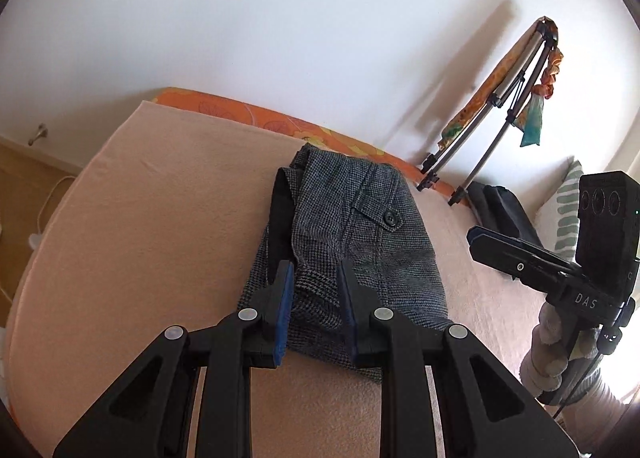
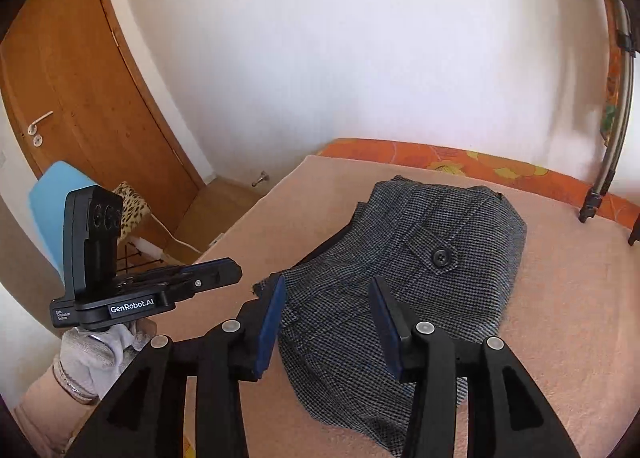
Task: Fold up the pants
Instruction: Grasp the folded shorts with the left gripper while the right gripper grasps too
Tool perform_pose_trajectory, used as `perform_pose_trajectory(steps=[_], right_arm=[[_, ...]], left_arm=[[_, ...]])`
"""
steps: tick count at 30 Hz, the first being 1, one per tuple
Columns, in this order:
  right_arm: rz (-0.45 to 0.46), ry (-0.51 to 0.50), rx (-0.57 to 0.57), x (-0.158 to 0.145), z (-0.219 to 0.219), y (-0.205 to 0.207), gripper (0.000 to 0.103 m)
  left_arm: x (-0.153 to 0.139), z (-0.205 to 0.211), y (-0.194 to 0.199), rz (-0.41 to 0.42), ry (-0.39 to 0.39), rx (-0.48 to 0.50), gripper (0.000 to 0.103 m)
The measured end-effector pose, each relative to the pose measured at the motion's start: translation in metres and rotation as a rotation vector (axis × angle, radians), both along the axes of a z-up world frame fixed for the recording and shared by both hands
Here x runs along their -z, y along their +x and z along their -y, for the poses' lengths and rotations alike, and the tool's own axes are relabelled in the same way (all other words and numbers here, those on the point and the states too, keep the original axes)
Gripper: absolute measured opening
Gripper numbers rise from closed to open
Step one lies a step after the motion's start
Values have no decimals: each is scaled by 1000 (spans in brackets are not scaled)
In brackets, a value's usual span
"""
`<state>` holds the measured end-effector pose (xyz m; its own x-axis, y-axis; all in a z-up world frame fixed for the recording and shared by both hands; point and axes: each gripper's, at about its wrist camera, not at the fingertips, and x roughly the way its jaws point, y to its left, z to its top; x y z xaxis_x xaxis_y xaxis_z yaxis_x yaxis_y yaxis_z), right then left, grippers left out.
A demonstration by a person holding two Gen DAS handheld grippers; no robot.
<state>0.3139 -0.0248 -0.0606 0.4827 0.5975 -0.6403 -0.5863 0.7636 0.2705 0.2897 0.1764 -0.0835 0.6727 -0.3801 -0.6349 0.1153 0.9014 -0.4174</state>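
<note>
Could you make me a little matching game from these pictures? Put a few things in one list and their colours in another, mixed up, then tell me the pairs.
Things:
1. pants
2. door
3. blanket on the bed
4. pads on the right tool

Colours:
A. dark blue
B. pale peach
C. grey check
D. orange-brown wood

Pairs: 1-C, 2-D, 3-B, 4-A.

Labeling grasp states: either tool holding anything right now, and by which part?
Nothing held. Left tool and right tool are both open above the folded pants on the bed, pads clear of the fabric.
</note>
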Motion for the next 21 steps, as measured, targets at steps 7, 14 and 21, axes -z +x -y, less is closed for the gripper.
perform_pose_trajectory(steps=[7, 14, 21], right_arm=[[21, -42, 94, 1, 42, 29, 75], [-105, -4, 146, 15, 70, 86, 83], [-264, 63, 162, 50, 74, 135, 83]], left_arm=[[7, 41, 12, -5, 173, 45, 42], [42, 36, 26, -115, 274, 7, 42], [47, 14, 23, -156, 170, -50, 54]])
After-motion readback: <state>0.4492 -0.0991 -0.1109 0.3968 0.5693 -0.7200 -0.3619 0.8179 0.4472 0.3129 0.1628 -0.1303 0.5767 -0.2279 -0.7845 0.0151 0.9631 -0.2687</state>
